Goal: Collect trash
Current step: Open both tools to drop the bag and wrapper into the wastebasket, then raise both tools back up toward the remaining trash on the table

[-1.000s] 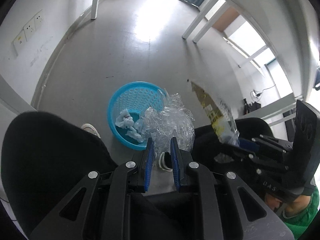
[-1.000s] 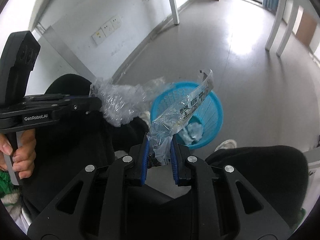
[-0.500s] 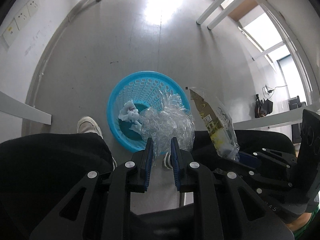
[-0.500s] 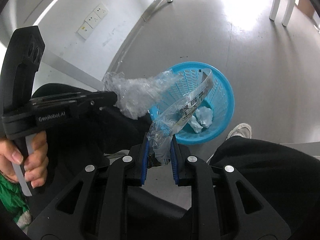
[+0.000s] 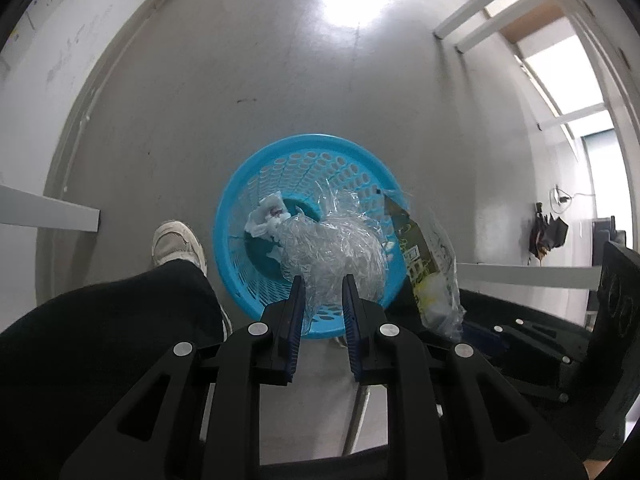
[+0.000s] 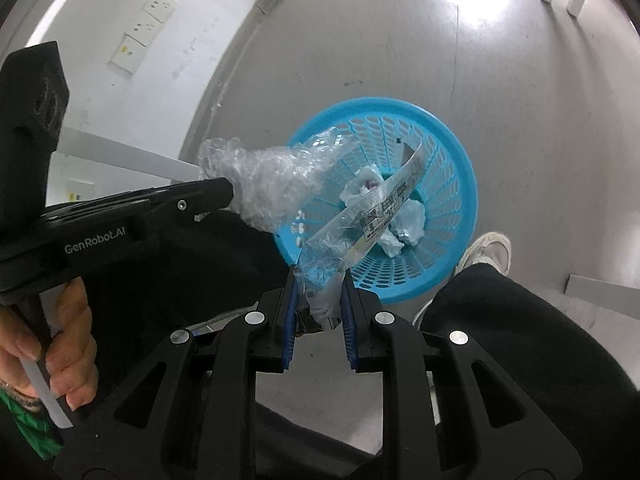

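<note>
Left tool (image 5: 322, 300), black two-finger with blue pads, jaws narrow and clamped on a crumpled wad of clear plastic film (image 5: 336, 246), pointing steeply down; the wad hangs over the round blue perforated plastic basket (image 5: 240, 280) on the grey floor (image 5: 280, 80). Right tool (image 6: 319, 298), same build, jaws narrow, gripping the bunched end of a long clear printed wrapper (image 6: 372, 216) that stretches up and across over the basket's opening. In the right wrist view the left tool comes in from the left side, its wad just over the basket's near-left rim, a hand (image 6: 52, 344) wrapped round its handle. In the left wrist view the wrapper hangs just beside the basket's right rim, next to the wad; can't tell if they touch. Person's black trouser legs (image 5: 104, 344) sit either side of the basket, one pale sneaker (image 5: 176, 246) on the floor just left of it. White crumpled tissues (image 6: 404, 220) lie inside the basket at the bottom. White wall with socket plates (image 6: 146, 28) at the upper left of the right wrist view. White table legs (image 5: 480, 12) far off near the windows.
</note>
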`<state>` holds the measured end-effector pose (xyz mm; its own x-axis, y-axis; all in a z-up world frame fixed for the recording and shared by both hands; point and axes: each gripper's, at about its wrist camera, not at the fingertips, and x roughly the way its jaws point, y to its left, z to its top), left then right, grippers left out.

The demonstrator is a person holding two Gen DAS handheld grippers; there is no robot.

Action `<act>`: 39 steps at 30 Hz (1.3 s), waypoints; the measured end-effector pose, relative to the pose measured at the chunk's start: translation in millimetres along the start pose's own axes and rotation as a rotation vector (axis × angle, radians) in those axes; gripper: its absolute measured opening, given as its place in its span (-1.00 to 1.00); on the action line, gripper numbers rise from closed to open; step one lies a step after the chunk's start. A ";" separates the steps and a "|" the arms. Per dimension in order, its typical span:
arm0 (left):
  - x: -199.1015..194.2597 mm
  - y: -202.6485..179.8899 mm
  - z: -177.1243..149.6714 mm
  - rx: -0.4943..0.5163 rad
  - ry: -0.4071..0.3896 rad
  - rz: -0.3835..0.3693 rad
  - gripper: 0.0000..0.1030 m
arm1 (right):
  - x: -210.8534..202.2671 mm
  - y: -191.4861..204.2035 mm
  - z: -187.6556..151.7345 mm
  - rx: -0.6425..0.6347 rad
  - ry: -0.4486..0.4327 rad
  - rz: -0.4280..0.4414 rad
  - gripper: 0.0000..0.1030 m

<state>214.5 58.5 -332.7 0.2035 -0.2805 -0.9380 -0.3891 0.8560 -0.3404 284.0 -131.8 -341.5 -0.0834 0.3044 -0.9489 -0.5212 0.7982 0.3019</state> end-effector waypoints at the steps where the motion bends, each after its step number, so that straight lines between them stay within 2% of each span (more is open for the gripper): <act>1: 2.5 0.5 4.0 -0.008 0.000 0.003 -0.66 | 4.5 -2.8 4.7 0.004 0.009 -0.008 -0.65; 7: 30.7 10.6 22.9 -0.053 0.041 0.067 -0.66 | 31.4 -24.1 18.9 0.080 0.071 0.020 -0.65; 13: 39.0 12.1 27.5 -0.058 0.058 0.074 -0.66 | 42.4 -27.1 25.0 0.084 0.087 0.026 -0.64; 16: 40.8 10.4 28.5 -0.058 0.055 0.078 -0.66 | 45.6 -31.5 24.1 0.101 0.091 0.013 -0.56; 18: 38.4 9.9 27.9 -0.059 0.041 0.077 -0.58 | 46.1 -31.1 22.4 0.100 0.091 -0.006 -0.35; 20: 34.8 10.6 27.4 -0.065 0.024 0.076 -0.39 | 44.2 -28.6 21.0 0.091 0.090 -0.019 -0.31; 23: 29.8 14.8 26.4 -0.074 0.006 0.081 -0.34 | 40.2 -24.9 19.2 0.069 0.072 -0.024 -0.21; 27: 19.3 12.7 24.4 -0.060 -0.031 0.095 -0.24 | 34.6 -23.4 14.1 0.066 0.056 -0.053 -0.19; 29: 13.8 9.8 21.9 -0.043 -0.049 0.096 -0.20 | 28.6 -20.6 12.7 0.055 0.033 -0.063 -0.06; 34: -1.5 8.9 12.3 -0.035 -0.091 0.065 -0.16 | 11.7 -18.4 8.0 0.047 -0.041 -0.079 0.10; 39: -12.8 11.6 5.5 -0.046 -0.122 0.061 -0.16 | -0.2 -15.8 1.7 0.052 -0.078 -0.093 0.13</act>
<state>212.4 74.5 -324.3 0.2849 -0.1716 -0.9431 -0.4442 0.8482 -0.2885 293.7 -143.6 -345.9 0.0309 0.2654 -0.9636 -0.4783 0.8505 0.2189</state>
